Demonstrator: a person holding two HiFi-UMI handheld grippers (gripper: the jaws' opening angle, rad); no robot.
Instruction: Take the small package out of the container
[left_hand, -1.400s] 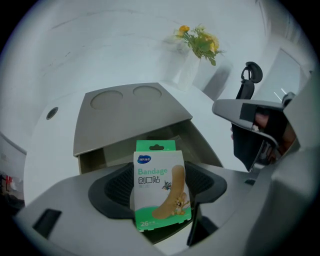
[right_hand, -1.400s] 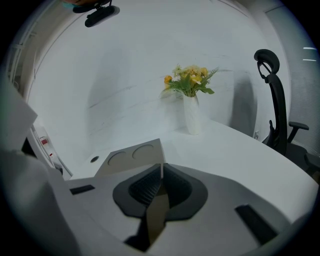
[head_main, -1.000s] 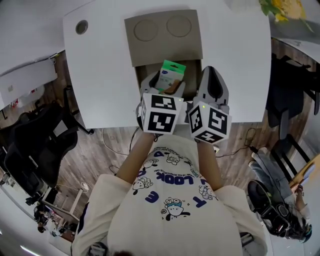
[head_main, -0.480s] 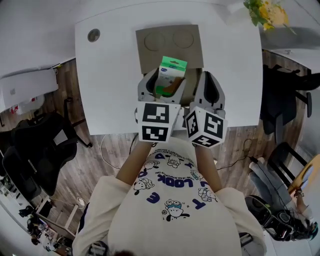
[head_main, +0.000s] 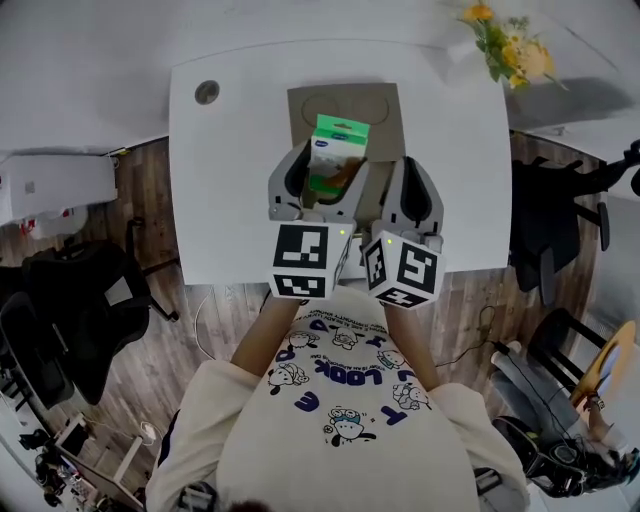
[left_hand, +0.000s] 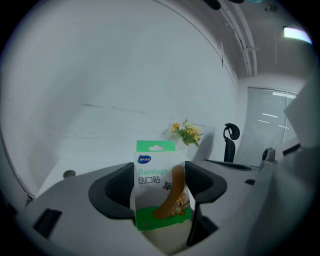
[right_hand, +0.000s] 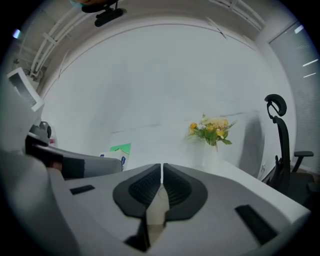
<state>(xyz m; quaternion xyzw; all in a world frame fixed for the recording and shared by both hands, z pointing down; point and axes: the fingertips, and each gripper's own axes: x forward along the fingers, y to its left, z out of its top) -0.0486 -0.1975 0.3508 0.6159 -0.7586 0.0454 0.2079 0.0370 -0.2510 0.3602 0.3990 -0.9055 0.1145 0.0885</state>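
A small green and white bandage package (head_main: 334, 152) (left_hand: 159, 186) stands upright between the jaws of my left gripper (head_main: 325, 165) (left_hand: 157, 187), which is shut on it. In the head view it is held up over the open cardboard box (head_main: 345, 108) on the white table (head_main: 230, 170). The right gripper (head_main: 405, 185) (right_hand: 162, 189) hangs beside the left one, over the box's right side, its jaws shut with nothing between them. From the right gripper view the package (right_hand: 118, 153) shows at the left, behind the left gripper's body.
A bunch of yellow flowers (head_main: 510, 45) (right_hand: 212, 129) stands at the table's far right corner. A round cable hole (head_main: 207, 92) is at the far left. Black office chairs (head_main: 60, 300) stand on the wooden floor on both sides.
Both grippers have risen and moved away from the body, and the left one has lifted the package higher above the box. The right gripper stays shut beside it.
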